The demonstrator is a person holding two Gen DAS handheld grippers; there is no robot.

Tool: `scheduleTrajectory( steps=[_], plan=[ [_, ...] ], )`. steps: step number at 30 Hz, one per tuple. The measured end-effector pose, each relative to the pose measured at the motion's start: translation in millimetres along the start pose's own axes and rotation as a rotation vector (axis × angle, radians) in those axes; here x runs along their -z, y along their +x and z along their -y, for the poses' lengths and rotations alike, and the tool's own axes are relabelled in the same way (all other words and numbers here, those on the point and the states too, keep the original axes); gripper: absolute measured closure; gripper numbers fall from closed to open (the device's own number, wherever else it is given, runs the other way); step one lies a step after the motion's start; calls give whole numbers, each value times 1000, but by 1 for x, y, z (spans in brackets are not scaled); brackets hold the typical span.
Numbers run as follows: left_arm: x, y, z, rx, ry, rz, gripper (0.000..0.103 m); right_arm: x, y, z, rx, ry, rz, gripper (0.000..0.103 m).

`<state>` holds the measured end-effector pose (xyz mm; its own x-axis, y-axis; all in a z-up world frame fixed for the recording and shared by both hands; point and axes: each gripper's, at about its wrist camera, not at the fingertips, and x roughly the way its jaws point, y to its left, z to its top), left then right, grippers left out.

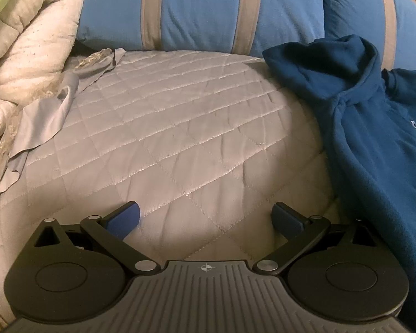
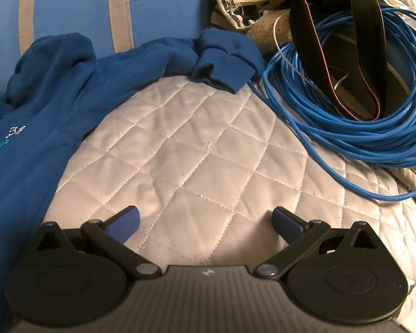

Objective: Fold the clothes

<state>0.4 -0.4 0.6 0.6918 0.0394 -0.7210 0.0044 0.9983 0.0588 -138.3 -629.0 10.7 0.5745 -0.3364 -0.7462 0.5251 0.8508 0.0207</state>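
- Left gripper (image 1: 206,217): fingers spread wide, nothing between them, over the quilted bed cover (image 1: 163,127).
- Right gripper (image 2: 206,219): fingers likewise spread wide and empty above the same cover.
- Navy hoodie (image 1: 374,127): lying unfolded on the bed, right of the left gripper, left of the right one; sleeve cuff (image 2: 224,66) near a coiled blue cable (image 2: 346,127).
- Blue striped pillows (image 1: 202,8): behind, against the hoodie's hood.
- White comforter (image 1: 27,44): bunched, far left.
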Motion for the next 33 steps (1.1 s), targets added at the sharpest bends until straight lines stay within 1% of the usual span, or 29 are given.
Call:
scheduleTrajectory(
  steps=[6, 8, 11, 20, 26, 29, 31, 33],
  plan=[
    [-2, 0, 1, 6, -10, -14, 0, 8, 1, 4, 14, -29, 20, 1],
    [-3, 0, 1, 8, -14, -19, 0, 8, 2, 3, 10, -31, 19, 1],
    [-8, 3, 3, -3, -13, -54, 0, 6, 7, 5, -7, -36, 8, 1],
    [-13, 1, 0, 2, -10, -81, 0, 10, 7, 7, -26, -35, 14, 1],
    [-19, -7, -10, -22, -45, -36, 0, 2, 6, 12, -58, -57, -25, 1],
    [-27, -19, -22, -15, -79, -2, 0, -3, 1, 14, -59, -75, -55, 1],
    [-33, -31, -30, -12, -100, 25, 0, -5, -6, 16, -45, -81, -42, 1],
    [-38, -44, -36, -12, -110, 55, 0, -8, -19, 20, -38, -77, -2, 1]
  ],
)
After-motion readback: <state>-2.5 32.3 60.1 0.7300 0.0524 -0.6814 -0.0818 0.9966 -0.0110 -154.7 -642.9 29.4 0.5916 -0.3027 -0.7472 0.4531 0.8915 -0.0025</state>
